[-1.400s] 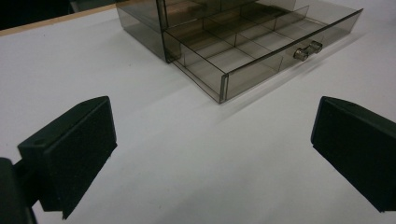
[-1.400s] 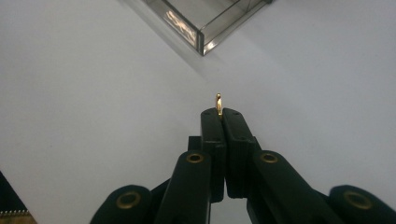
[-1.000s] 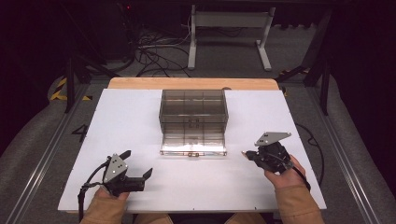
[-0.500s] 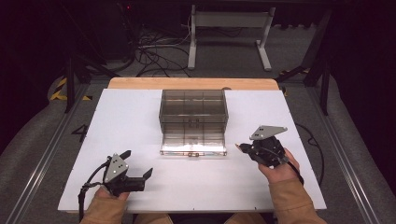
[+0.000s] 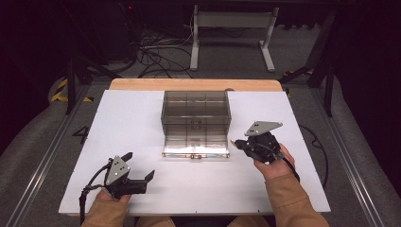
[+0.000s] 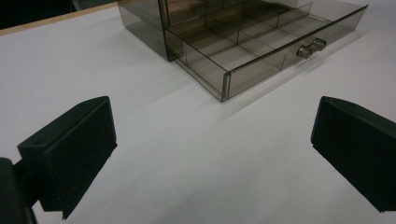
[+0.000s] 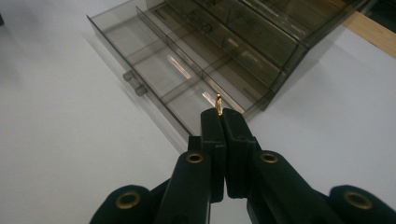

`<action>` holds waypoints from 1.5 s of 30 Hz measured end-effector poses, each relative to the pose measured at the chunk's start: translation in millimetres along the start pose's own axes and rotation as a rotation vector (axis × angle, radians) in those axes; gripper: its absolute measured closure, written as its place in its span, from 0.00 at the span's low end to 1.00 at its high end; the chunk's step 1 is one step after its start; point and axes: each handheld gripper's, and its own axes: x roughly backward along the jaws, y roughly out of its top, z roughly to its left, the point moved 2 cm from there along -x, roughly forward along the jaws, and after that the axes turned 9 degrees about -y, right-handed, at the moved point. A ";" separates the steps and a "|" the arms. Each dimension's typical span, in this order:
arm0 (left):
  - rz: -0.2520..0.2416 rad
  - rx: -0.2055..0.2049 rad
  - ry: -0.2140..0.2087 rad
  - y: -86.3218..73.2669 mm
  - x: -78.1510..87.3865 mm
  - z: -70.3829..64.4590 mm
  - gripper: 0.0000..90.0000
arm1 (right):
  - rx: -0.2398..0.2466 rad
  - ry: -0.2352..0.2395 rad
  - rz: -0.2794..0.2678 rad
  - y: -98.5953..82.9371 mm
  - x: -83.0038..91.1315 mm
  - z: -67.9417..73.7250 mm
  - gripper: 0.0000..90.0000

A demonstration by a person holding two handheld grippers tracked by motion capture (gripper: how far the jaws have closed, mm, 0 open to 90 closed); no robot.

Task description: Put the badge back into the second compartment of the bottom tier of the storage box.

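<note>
Gold pin (image 7: 218,101) stands upright, pinched in your right gripper (image 7: 219,112) just above the open drawer's (image 7: 154,77) near corner compartment; left fingers (image 6: 74,149) wide, idle.

I see a white table (image 5: 142,123) with a bare wooden strip (image 5: 196,84) along its far edge. Beyond that edge there's a grey metal stand (image 5: 231,21) on the floor and a tangle of cables (image 5: 151,47) left of it. Yellow-black hazard tape (image 5: 60,90) is off the table's far-left corner, and a "4" marking (image 5: 80,134) off its left edge.
</note>
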 end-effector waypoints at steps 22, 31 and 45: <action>0.000 0.001 -0.001 0.0 0.0 0.1 0.01 | 0.032 0.043 -0.074 29.6 -23.2 18.5 0.99; -0.001 -0.001 0.001 0.0 0.1 0.2 0.01 | 0.029 0.108 -0.086 38.5 -35.9 27.7 0.99; -0.001 -0.001 0.001 0.0 0.2 0.2 0.01 | 0.052 0.123 -0.090 49.6 -51.2 42.1 0.99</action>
